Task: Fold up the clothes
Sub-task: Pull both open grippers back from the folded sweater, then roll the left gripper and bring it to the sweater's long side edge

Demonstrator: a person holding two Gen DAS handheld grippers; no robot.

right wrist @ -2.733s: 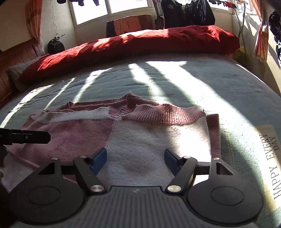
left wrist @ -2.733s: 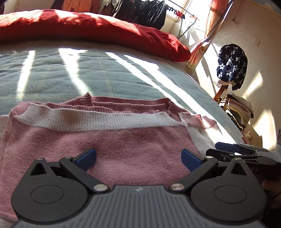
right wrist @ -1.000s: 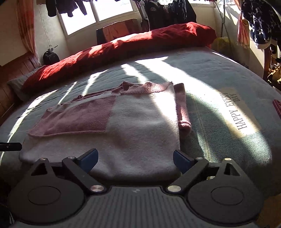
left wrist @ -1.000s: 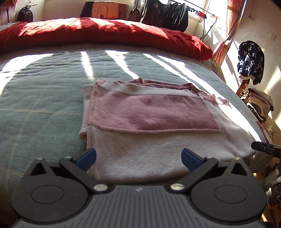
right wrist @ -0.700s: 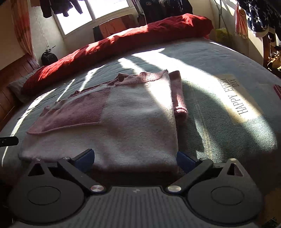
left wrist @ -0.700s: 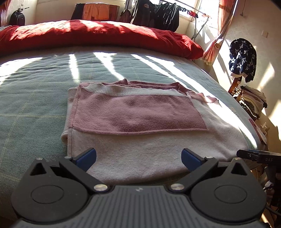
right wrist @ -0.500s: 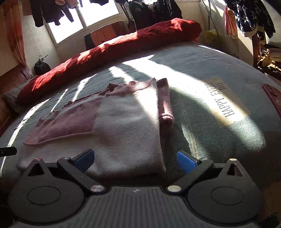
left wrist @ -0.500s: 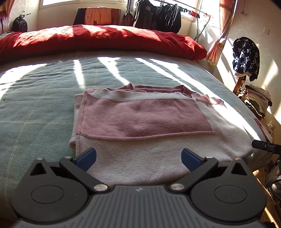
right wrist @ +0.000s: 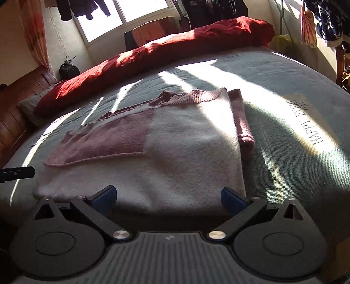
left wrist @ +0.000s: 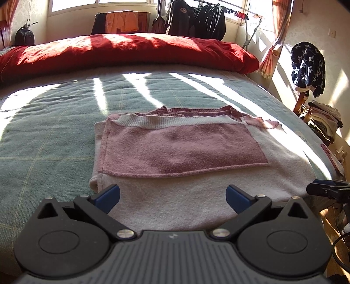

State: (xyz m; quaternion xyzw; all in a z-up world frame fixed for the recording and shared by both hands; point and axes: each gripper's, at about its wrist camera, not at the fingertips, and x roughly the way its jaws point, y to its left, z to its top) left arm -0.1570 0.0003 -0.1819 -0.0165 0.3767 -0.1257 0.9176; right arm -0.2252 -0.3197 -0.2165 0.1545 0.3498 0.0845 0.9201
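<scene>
A pink and cream knitted sweater (left wrist: 181, 153) lies folded into a flat rectangle on the green blanket, a pink sleeve panel laid across its top. In the right wrist view the same sweater (right wrist: 186, 148) shows a rolled pink sleeve along its right edge. My left gripper (left wrist: 172, 195) is open, held back from the sweater's near hem with nothing between its blue-tipped fingers. My right gripper (right wrist: 168, 196) is open too, just short of the hem at the bed's edge. The right gripper's tip (left wrist: 323, 189) pokes in at the right of the left wrist view.
A red duvet (left wrist: 131, 52) lies bunched along the far side of the bed. The green blanket (left wrist: 43, 135) has a "HAPPY EVERY DAY" label (right wrist: 308, 122). At the right stand a chair with a star-print garment (left wrist: 308, 65) and stacked clothes (left wrist: 323, 122). Dark clothes hang on a rack (left wrist: 196, 19).
Both grippers have drawn back from the sweater toward the bed's near edge since 2.7 s ago, so the whole folded sweater shows. In the last second they only shifted slightly.
</scene>
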